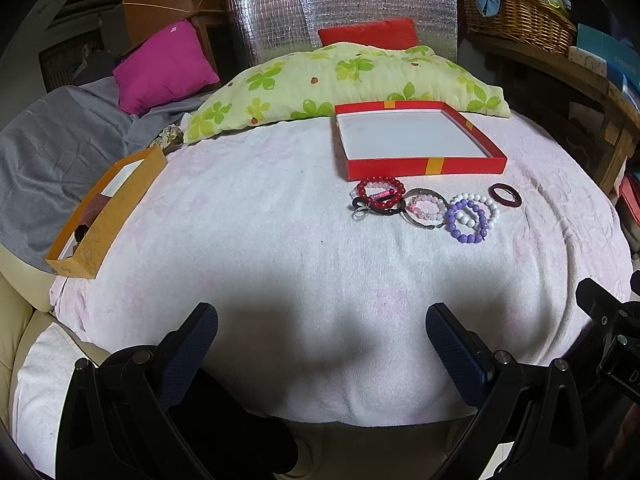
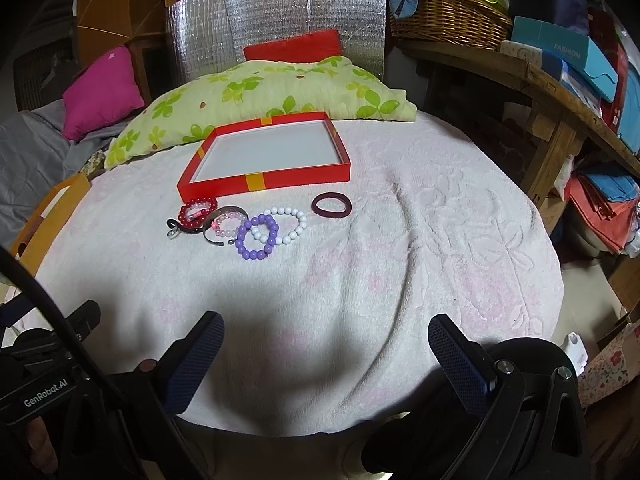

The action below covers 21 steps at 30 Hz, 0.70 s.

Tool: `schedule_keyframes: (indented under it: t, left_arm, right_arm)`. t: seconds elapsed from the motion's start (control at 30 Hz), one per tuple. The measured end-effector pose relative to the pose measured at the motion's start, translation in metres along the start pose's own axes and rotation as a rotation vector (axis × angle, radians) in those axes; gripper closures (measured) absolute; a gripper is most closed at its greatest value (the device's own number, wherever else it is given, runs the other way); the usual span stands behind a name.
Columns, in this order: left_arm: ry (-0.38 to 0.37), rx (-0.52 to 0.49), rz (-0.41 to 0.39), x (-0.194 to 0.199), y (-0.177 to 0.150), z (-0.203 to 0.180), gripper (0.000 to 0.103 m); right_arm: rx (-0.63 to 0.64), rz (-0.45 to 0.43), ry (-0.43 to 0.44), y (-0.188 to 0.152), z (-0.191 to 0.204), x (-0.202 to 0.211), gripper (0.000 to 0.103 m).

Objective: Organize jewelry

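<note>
Orange box at far left edge of the towel, open, partly off the towel. Left gripper low over near edge of towel, jaws spread wide, nothing between them.

Red box sits open, white floor bare, toward the back of the towel, just in front of the green pillow. Bracelets lie in a row just in front of the red box, outside it: red beads over a black band; metal bangle ringing pink beads; purple beads overlapping white beads; dark maroon ring apart at right end.

Right gripper also low at near edge, jaws spread, empty. Wicker basket on wooden shelf at far right.
</note>
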State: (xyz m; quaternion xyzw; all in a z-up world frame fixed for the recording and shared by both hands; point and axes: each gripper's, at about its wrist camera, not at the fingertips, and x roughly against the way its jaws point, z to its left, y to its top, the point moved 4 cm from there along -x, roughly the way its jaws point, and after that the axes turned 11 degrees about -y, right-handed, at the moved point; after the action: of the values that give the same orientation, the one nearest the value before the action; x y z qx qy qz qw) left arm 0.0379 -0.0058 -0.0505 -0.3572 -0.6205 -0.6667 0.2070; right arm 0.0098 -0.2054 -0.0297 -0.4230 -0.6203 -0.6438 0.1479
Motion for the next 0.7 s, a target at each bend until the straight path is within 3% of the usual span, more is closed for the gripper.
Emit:
schedule_keyframes:
  t: [0.7]
  left_arm:
    - [0.000, -0.004, 0.009, -0.0042, -0.0025, -0.0019, 0.000]
  right_arm:
    - [0.002, 0.010, 0.000, -0.0021, 0.0011, -0.0044, 0.000]
